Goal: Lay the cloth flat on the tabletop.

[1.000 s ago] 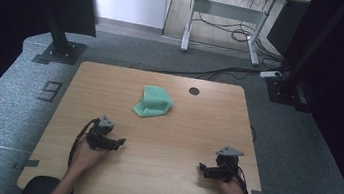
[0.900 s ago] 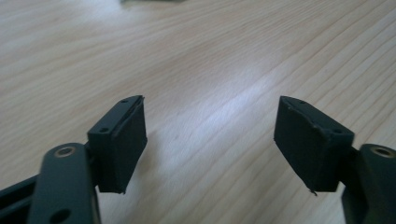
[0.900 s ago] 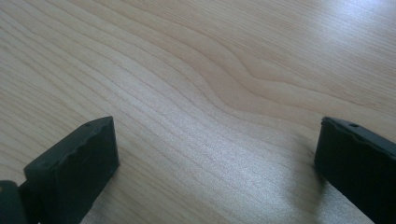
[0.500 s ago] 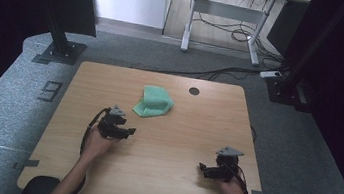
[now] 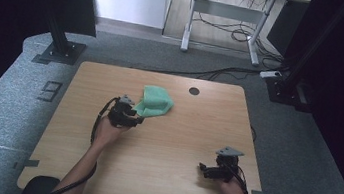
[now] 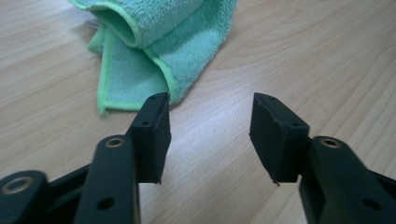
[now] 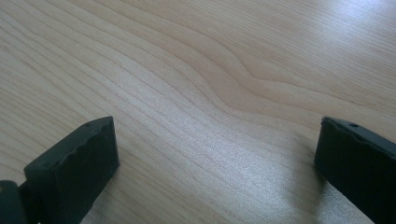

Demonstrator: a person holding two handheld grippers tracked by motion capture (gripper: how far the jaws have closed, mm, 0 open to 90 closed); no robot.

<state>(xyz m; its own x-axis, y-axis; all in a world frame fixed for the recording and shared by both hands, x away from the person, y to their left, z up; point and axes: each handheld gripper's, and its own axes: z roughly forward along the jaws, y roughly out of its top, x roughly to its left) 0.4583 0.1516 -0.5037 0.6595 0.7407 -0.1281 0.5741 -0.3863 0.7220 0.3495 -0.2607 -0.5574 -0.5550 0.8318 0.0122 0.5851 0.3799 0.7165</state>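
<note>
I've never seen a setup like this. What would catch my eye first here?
Probably the crumpled green cloth, the one splash of colour on the wooden table, lying toward its far side. Next, the left gripper beside the cloth's near edge, jaws open, while the right gripper sits open near the table's front right.

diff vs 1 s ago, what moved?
The left hand-held gripper moved forward across the wooden table to the near edge of the crumpled green microfibre cloth, jaws open, nothing gripped yet. The right hand-held gripper stayed open near the table's front right; the cloth kept its place.
</note>
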